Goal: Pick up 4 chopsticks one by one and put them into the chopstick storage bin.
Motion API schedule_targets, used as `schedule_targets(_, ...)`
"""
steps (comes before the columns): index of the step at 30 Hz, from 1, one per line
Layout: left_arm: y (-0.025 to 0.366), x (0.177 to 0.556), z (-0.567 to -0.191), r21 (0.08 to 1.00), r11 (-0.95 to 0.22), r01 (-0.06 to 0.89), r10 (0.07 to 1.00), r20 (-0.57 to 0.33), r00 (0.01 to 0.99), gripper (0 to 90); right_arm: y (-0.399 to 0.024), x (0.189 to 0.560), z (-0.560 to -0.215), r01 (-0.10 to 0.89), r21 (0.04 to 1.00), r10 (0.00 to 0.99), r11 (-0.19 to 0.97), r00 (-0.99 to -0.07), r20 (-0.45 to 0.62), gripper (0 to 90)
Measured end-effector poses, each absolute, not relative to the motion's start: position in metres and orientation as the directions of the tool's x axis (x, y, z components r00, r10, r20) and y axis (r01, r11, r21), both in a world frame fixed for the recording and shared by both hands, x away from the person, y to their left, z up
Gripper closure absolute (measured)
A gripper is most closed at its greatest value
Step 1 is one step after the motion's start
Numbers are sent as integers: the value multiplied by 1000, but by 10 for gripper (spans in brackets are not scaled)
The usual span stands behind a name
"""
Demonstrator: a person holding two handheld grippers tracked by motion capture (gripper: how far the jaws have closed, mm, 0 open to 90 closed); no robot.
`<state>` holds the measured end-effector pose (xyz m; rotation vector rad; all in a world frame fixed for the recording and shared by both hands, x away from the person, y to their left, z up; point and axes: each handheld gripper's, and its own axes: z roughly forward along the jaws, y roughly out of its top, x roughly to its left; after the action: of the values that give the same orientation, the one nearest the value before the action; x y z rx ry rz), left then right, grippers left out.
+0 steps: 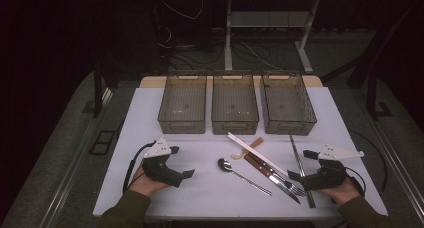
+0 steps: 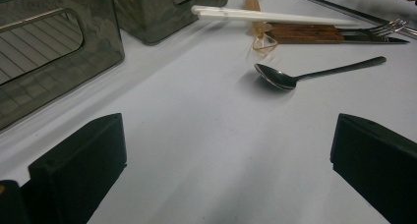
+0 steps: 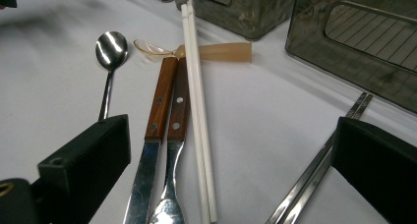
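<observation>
A: Which way does the cutlery lie?

B: The knife (image 3: 147,150) and fork (image 3: 172,155) lie side by side, touching, wooden handles toward the bins (image 1: 235,108), blade and tines toward the person's right hand (image 1: 345,190). In the high view their long axis runs diagonally, from mid-table down to the right. The white chopsticks (image 1: 257,154) lie along the same slant, partly over the fork handle.

A: And around them?

B: A spoon (image 1: 242,175) lies just left, bowl away from the person, apart from the knife. A small amber spoon (image 3: 196,51) lies crosswise under the chopsticks, at the handle ends. Metal chopsticks (image 1: 301,170) run nearly straight toward the person on the right. Three bins stand in a row behind everything.

A: The grippers?

B: The right gripper (image 1: 299,177) rests low on the table (image 1: 200,198), jaws wide apart, nothing between its pads; knife, fork and white chopsticks lie just ahead of them. The left gripper (image 1: 186,174) rests at the table's left, jaws also wide, facing bare cloth toward the spoon, well apart from it.
</observation>
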<state>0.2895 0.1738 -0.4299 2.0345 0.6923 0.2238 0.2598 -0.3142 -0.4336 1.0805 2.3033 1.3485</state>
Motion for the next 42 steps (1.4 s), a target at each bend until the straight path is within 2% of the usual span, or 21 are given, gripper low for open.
schedule_targets(23, 173, 287, -429, 843, -387, 374, 545, -119, 830, 0, -297, 270, -424, 490, 793, 701, 361, -703, 115, 21)
schedule_targets(24, 173, 287, -429, 843, -387, 374, 545, -118, 830, 0, -296, 271, -423, 491, 793, 700, 362, -704, 117, 51)
schedule_targets(29, 173, 287, -430, 839, -392, 377, 548, -116, 829, 0, -293, 274, -422, 495, 790, 698, 362, -705, 122, 65)
schedule_targets(32, 172, 287, -431, 839, -393, 377, 547, -116, 829, 0, -291, 277, -421, 492, 789, 688, 369, -715, 124, 158)
schedule_targets(39, 172, 288, -431, 838, -392, 379, 549, -118, 827, 0, -287, 284, -420, 494, 788, 688, 368, -715, 127, 165)
schedule_targets(41, 172, 288, -431, 839, -391, 379, 549, -118, 827, 0, -285, 286, -420, 493, 788, 681, 368, -720, 133, 221)
schedule_targets(42, 172, 288, -431, 838, -392, 380, 549, -118, 827, 0, -285, 286, -420, 493, 788, 681, 368, -720, 133, 221)
